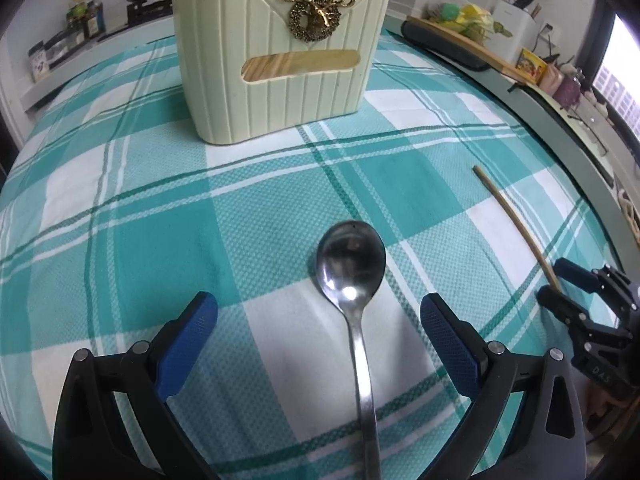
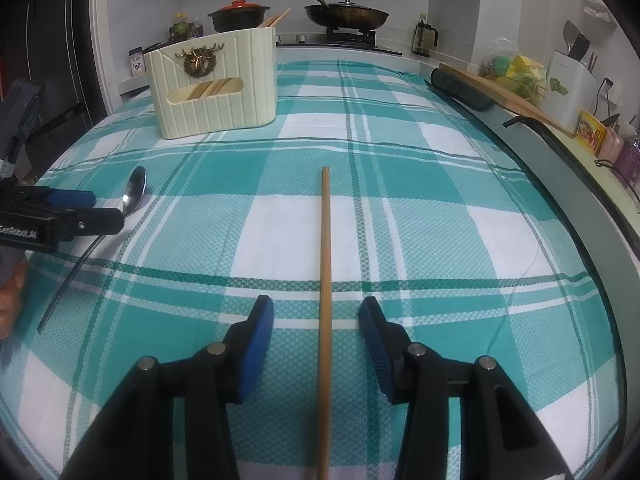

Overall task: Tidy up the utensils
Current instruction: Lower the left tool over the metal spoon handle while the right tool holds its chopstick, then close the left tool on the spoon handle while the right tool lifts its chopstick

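Note:
A steel spoon [image 1: 352, 264] lies on the teal checked cloth, its handle running between the open fingers of my left gripper [image 1: 319, 312]; the pads stand well clear of it. From the right wrist view the same spoon [image 2: 134, 192] shows at the left, beside the left gripper [image 2: 102, 210]. A wooden chopstick [image 2: 325, 264] lies lengthwise between the blue pads of my right gripper [image 2: 316, 314], which is open and not touching it. That chopstick [image 1: 516, 224] and the right gripper [image 1: 558, 280] appear at the right of the left wrist view. A cream utensil holder [image 1: 280, 60] with chopsticks inside stands farther back.
The checked cloth [image 2: 400, 220] covers the table. Beyond it sit a stove with a frying pan [image 2: 346, 14] and a black pot [image 2: 240, 16]. A wooden board [image 2: 500, 92], bags and a white knife block [image 2: 572, 84] line the right counter. A hand [image 2: 10, 300] shows at the left edge.

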`<action>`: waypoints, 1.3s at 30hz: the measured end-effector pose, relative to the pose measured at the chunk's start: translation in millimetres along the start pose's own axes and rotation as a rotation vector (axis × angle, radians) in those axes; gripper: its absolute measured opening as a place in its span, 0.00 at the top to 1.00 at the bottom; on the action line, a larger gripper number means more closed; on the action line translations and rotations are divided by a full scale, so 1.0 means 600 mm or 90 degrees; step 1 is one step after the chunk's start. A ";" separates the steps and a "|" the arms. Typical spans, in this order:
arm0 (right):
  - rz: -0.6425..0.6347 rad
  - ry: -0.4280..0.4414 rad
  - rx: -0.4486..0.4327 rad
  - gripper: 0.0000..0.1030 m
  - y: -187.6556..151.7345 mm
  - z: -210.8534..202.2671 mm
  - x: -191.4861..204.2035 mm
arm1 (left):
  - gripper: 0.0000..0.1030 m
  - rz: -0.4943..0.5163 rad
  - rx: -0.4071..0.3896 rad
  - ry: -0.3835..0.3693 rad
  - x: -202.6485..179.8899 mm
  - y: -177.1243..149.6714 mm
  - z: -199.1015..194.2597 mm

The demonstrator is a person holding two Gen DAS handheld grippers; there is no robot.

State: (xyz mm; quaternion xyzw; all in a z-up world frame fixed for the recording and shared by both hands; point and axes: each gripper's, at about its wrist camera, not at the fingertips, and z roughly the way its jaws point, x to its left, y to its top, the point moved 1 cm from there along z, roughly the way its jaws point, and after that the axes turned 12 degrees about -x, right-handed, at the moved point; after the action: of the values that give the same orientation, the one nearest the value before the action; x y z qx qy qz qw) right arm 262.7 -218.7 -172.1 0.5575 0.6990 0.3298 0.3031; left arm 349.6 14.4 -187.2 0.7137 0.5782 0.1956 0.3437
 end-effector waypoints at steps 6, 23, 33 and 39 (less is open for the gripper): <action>0.000 0.000 0.000 0.55 0.000 0.000 0.000 | 0.46 0.008 -0.037 0.014 -0.009 0.010 0.004; 0.025 0.024 0.007 0.45 0.001 -0.001 -0.010 | 0.26 -0.011 -0.029 0.055 0.016 -0.042 -0.065; 0.043 0.104 0.114 0.45 0.030 0.016 -0.045 | 0.21 -0.030 -0.001 0.047 0.030 -0.033 -0.051; 0.018 0.111 0.149 0.45 0.073 0.057 -0.047 | 0.22 -0.008 0.010 0.077 0.012 -0.021 -0.031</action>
State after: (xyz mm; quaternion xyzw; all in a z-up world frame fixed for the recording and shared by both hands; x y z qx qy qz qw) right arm 320.6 -235.1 -155.8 0.5680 0.7486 0.2969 0.1696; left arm 329.9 27.5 -184.4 0.6995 0.6040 0.2313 0.3039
